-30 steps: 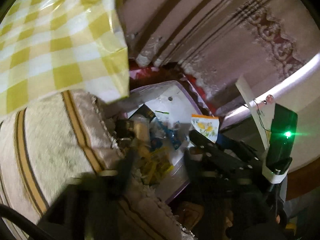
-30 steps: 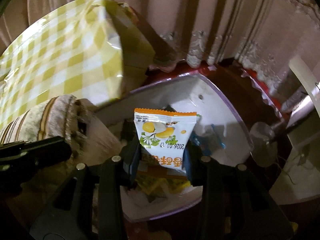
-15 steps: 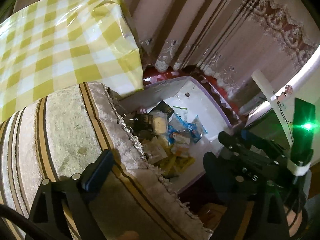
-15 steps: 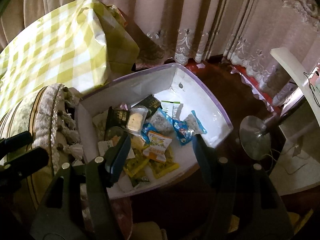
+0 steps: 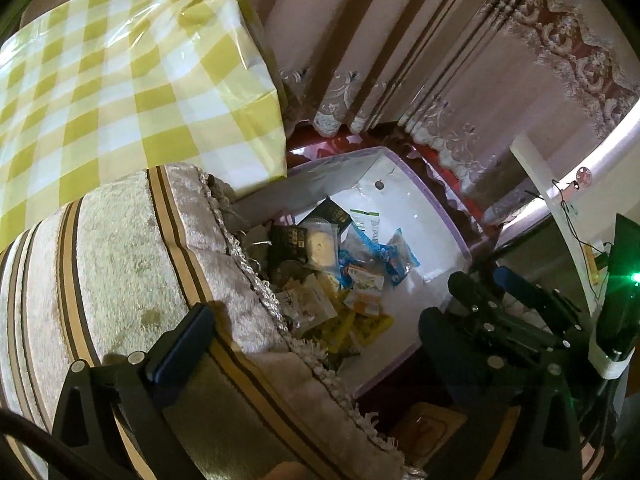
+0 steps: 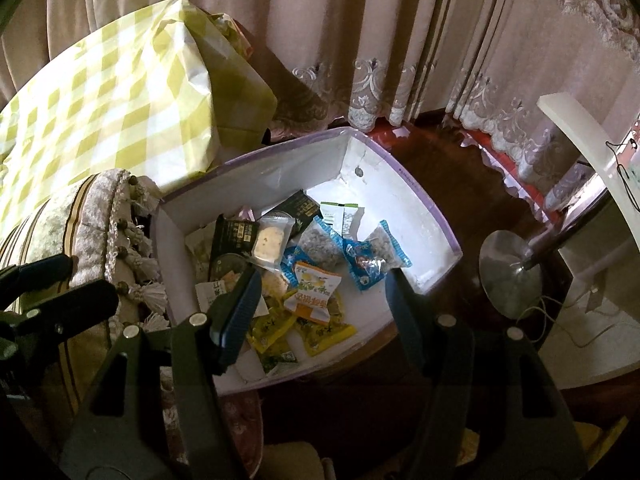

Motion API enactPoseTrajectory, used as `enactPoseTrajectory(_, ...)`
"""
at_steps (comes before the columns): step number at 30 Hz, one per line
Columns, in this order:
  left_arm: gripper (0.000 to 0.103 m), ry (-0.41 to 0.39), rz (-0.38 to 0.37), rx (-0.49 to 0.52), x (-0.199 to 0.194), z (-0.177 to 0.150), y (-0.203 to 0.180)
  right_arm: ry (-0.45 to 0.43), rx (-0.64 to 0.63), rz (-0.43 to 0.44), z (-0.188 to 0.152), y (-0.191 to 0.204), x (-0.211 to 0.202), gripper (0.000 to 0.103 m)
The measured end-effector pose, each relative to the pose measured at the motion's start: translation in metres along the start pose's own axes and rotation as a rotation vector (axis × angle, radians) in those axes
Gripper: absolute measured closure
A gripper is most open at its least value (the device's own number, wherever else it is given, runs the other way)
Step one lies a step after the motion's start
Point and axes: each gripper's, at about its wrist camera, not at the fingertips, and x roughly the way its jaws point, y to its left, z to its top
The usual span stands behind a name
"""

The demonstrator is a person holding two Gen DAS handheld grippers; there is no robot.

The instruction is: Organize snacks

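A white box with a purple rim (image 6: 416,196) stands on the floor and holds several snack packets. An orange and white packet with a lemon picture (image 6: 314,294) lies on top of yellow packets (image 6: 320,334). Blue packets (image 6: 366,258) and black packets (image 6: 234,236) lie behind it. My right gripper (image 6: 320,304) is open and empty above the box's near side. The box also shows in the left wrist view (image 5: 444,216). My left gripper (image 5: 312,332) is open and empty over a beige striped armrest (image 5: 120,264). The right gripper's body (image 5: 512,320) shows there at the right.
A table with a yellow checked cloth (image 6: 100,104) stands left of the box. Lace curtains (image 6: 380,40) hang behind. A round metal stand base (image 6: 508,276) rests on the dark floor right of the box. A white curved furniture edge (image 6: 580,152) is at far right.
My right gripper opened and let go of the orange and white packet, which now lies in the box. Both grippers pulled back and up from the box.
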Motion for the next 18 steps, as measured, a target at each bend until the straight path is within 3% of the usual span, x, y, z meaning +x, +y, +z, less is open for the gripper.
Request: enactPoseTrajectory(18, 0.0, 0.001, 0.004, 0.004, 0.001, 0.0005, -0.0012, -0.001, 0.007, 0.0, -0.0015, -0.0015, 0.0012, 0.035)
